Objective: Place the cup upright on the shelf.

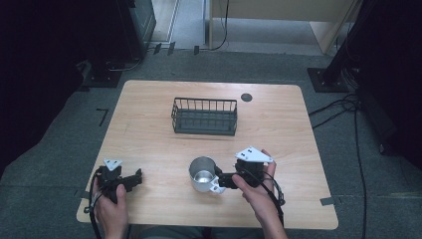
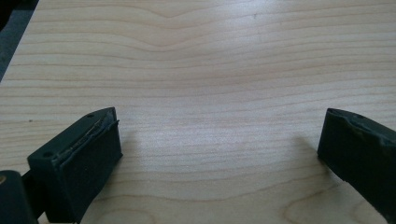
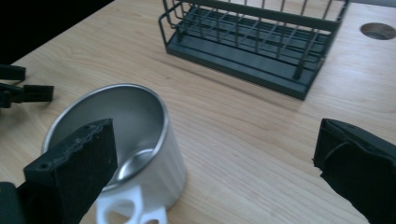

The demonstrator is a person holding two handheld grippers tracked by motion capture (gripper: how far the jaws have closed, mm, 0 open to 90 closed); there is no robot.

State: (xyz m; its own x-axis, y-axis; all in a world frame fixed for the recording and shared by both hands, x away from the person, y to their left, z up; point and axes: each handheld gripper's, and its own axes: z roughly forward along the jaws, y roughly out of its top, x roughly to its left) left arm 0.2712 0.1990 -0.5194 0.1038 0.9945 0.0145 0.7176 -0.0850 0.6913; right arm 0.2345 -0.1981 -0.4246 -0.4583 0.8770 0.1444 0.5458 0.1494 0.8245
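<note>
Both grippers' jaws gape: right gripper (image 1: 222, 180) beside the round steel mug (image 1: 203, 174), left gripper (image 1: 133, 179) over woodgrain.

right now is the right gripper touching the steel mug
Cannot tell. In the right gripper view the open right gripper has one jaw overlapping the steel mug's rim, and the high view is too small to show contact or a gap.

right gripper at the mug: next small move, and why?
Probably ease the right gripper down and left so its open jaws straddle the white handle, then close. The mug stands upright, ungripped, handle toward the gripper; the wire basket waits beyond.
</note>
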